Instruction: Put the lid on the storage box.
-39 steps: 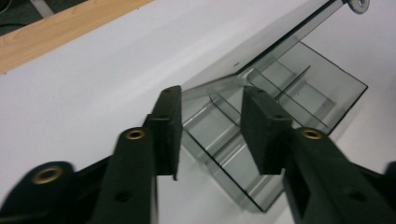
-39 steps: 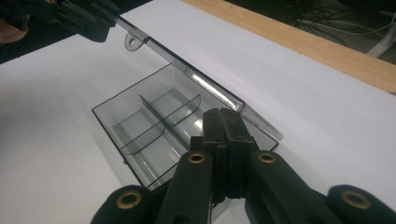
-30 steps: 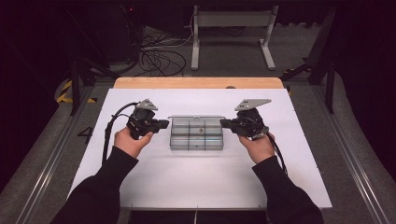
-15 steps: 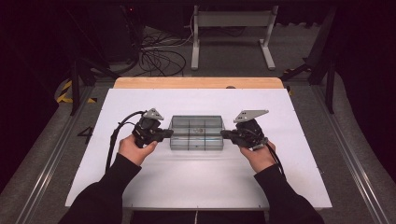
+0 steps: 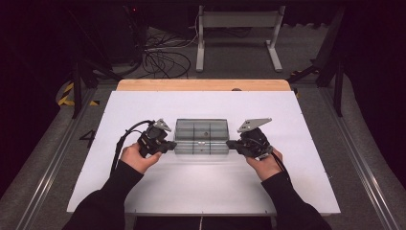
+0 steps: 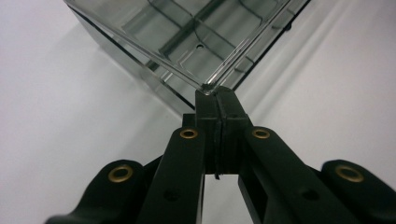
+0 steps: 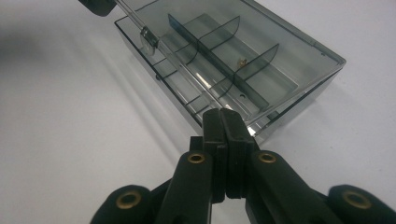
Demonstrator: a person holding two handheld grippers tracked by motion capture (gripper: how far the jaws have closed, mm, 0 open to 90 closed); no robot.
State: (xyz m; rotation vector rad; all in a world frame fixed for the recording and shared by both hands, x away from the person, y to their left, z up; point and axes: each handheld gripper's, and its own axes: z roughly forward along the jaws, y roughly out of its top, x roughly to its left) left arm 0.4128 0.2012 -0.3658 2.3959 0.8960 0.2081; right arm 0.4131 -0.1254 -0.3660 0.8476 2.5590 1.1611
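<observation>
The white table (image 5: 201, 191) carries a clear smoky plastic compartment box (image 5: 201, 130) near its middle, with a hand at each end. The step in hand looks like working the box's lid: the left gripper (image 5: 171, 144) and the right gripper (image 5: 231, 143) both have their jaws pressed together, tips set against the front corners of the lid (image 7: 140, 25), nothing between them. In the right gripper view the lid seems raised a little off the front wall, though the glare makes that uncertain. The next move calls for both tips to push evenly so the lid swings without skewing or the box sliding. A dark "4" (image 5: 90, 139) is marked on the floor left of the table; no brand or label on the box can be read
</observation>
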